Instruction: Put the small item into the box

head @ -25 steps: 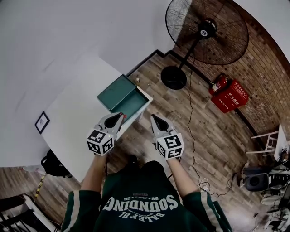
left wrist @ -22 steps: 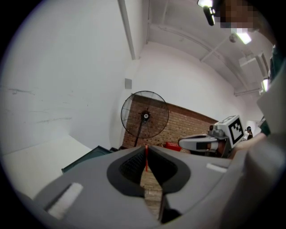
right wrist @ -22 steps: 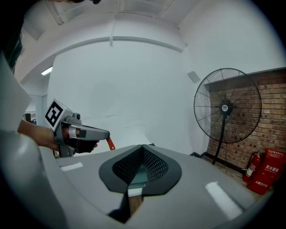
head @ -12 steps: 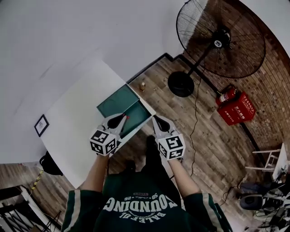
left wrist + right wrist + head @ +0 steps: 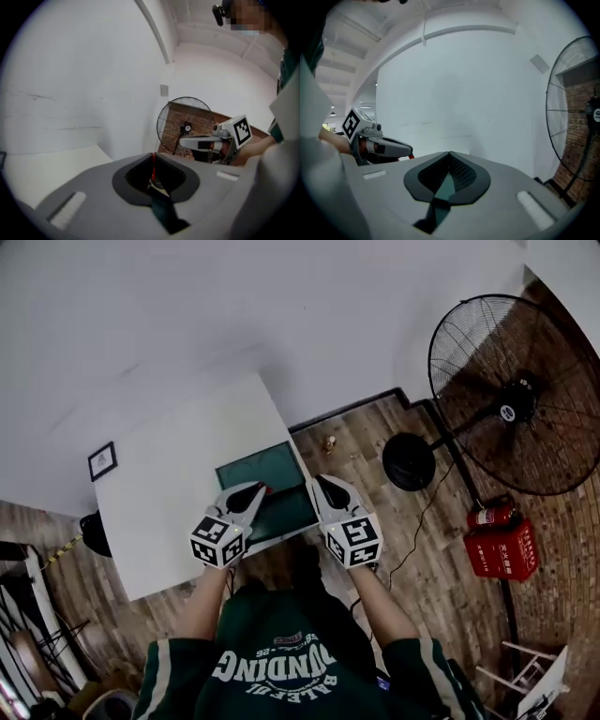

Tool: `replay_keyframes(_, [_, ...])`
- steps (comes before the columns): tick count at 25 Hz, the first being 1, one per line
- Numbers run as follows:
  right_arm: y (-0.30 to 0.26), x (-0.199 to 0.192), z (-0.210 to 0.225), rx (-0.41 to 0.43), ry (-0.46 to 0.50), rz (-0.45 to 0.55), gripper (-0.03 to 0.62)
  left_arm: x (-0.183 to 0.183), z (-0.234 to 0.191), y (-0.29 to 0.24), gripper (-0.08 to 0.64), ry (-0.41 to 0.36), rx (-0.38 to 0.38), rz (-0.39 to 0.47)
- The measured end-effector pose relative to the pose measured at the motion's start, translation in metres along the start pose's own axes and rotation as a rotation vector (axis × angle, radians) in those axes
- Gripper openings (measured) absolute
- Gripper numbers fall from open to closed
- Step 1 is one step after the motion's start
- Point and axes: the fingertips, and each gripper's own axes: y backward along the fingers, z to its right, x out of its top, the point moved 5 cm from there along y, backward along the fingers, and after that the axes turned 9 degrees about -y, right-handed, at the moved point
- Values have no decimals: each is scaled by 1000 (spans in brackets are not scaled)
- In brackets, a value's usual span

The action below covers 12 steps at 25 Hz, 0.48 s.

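A teal open box (image 5: 270,472) sits at the right end of the white table (image 5: 169,484). My left gripper (image 5: 259,489) hangs over the box's near left part, shut on a small red item (image 5: 266,489). That item shows as a thin red sliver (image 5: 153,163) pinched between the jaws in the left gripper view. My right gripper (image 5: 318,483) is level with it over the box's right edge, shut with nothing in it (image 5: 449,153). Each gripper sees the other: the right gripper (image 5: 185,141) and the left gripper (image 5: 407,151).
A small framed picture (image 5: 102,460) lies at the table's far left corner. A big standing fan (image 5: 511,399) and a red extinguisher box (image 5: 502,545) stand on the wooden floor to the right. A small bottle (image 5: 329,442) stands on the floor behind the table, and a black bag (image 5: 91,532) lies beside the table's left end.
The head view has swung, so the table and box now lie straight ahead and the fan sits further right. Both grippers kept their places over the box's near side, still shut.
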Motion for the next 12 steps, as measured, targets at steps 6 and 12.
replay_keyframes(6, [-40,0,2,130,23,-55,2,-8,-9,-3,64,11,96,-20])
replay_keyframes(12, [-60,2,-5,175,30,-75,2,-11,-21,-3,64,33,124,-24])
